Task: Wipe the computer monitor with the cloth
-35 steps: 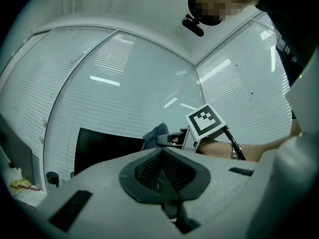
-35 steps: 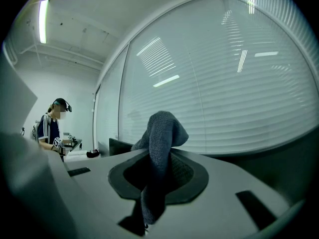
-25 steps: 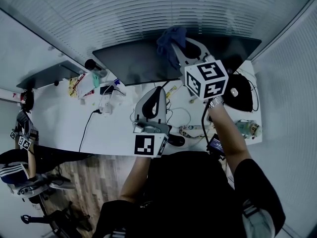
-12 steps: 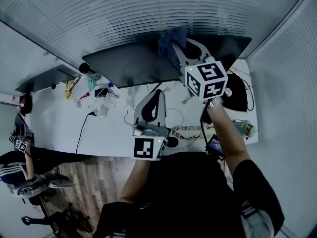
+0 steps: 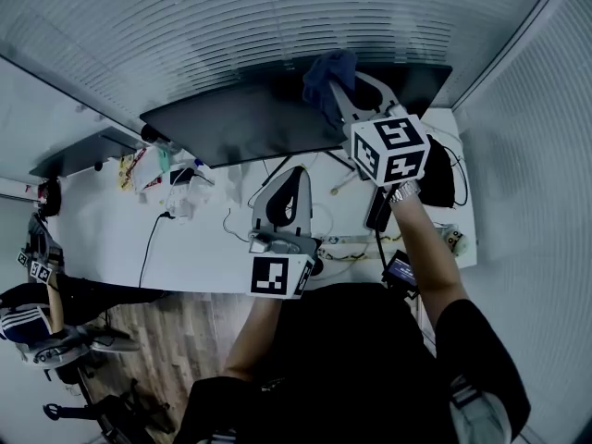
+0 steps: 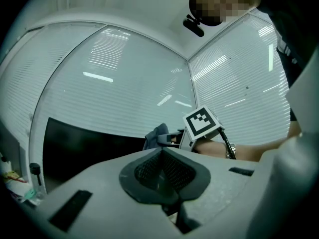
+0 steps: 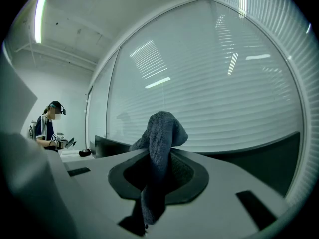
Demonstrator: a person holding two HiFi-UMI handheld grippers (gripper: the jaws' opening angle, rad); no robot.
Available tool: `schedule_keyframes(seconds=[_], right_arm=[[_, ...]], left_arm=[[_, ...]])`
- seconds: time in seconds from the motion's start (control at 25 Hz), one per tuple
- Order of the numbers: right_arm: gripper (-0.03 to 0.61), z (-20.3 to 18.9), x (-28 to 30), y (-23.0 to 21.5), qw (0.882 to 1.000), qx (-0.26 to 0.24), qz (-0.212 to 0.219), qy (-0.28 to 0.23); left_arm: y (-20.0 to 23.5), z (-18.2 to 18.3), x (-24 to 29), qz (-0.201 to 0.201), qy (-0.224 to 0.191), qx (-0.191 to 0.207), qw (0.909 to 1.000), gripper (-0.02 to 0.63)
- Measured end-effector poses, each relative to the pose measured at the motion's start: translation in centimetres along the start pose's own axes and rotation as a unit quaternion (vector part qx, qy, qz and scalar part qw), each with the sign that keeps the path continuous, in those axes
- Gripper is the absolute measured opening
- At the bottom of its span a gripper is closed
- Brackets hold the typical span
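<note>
A wide black monitor [image 5: 250,118] stands at the back of the white desk, its dark screen also in the left gripper view [image 6: 84,143]. My right gripper [image 5: 344,89] is raised at the monitor's top edge, shut on a blue-grey cloth [image 5: 326,74]. That cloth [image 7: 159,148] sticks up between the jaws in the right gripper view. My left gripper [image 5: 289,185] hovers over the desk in front of the screen, jaws shut with nothing in them. From the left gripper view the cloth [image 6: 155,135] sits beside the right gripper's marker cube.
Cables [image 5: 326,239], a black pouch [image 5: 435,178], packets and small items [image 5: 153,169] lie on the desk [image 5: 199,248]. A second monitor [image 5: 79,151] stands at the left. Window blinds [image 5: 231,26] run behind. Another person [image 5: 37,317] sits at far left.
The view has shifted: the monitor and desk sit further left in the picture. The right gripper with the cloth stays at the monitor's top edge. The left gripper has barely moved.
</note>
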State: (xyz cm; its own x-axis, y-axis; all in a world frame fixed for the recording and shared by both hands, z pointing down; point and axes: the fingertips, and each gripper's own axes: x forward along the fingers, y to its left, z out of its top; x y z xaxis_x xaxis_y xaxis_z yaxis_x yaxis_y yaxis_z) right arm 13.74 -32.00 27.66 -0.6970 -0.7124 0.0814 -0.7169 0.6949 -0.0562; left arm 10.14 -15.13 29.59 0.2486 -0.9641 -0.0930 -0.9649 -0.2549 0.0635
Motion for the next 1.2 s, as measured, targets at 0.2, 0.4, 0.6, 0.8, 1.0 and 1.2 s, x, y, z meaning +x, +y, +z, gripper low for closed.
schedule_keyframes(seconds=[0.2,0.4,0.6,0.8,1.0,1.2], right_arm=[[0.063,0.2,-1.0,-2.1,1.000,-0.003,-0.004,0.000],[0.063,0.1,-2.4,-4.6,1.000,0.004,-0.014,-0.002],[0.064,0.1,-3.4,-6.7,1.000,0.018,-0.022,-0.005],[0.064,0.2,-4.7,-9.0,0.999,0.021,-0.035,-0.009],[0.064,-0.1,-6.0,-11.8,0.998,0.026,-0.053,-0.013],[0.064,-0.3,-7.4,-14.1,0.997,0.028,-0.070,-0.014]], left_arm=[[-2.1,-0.3,0.9,-0.006,0.003,0.001,1.0000,0.006],[-4.0,-0.6,1.8,-0.014,0.008,0.002,0.9999,0.006],[-5.7,-0.8,2.7,-0.022,0.008,0.002,0.9997,0.006],[-7.5,-1.1,3.3,-0.028,0.012,0.003,0.9995,0.006],[-8.8,-1.8,3.7,-0.028,0.015,0.004,0.9995,0.006],[-10.1,-2.3,4.0,-0.030,0.018,0.002,0.9994,0.006]])
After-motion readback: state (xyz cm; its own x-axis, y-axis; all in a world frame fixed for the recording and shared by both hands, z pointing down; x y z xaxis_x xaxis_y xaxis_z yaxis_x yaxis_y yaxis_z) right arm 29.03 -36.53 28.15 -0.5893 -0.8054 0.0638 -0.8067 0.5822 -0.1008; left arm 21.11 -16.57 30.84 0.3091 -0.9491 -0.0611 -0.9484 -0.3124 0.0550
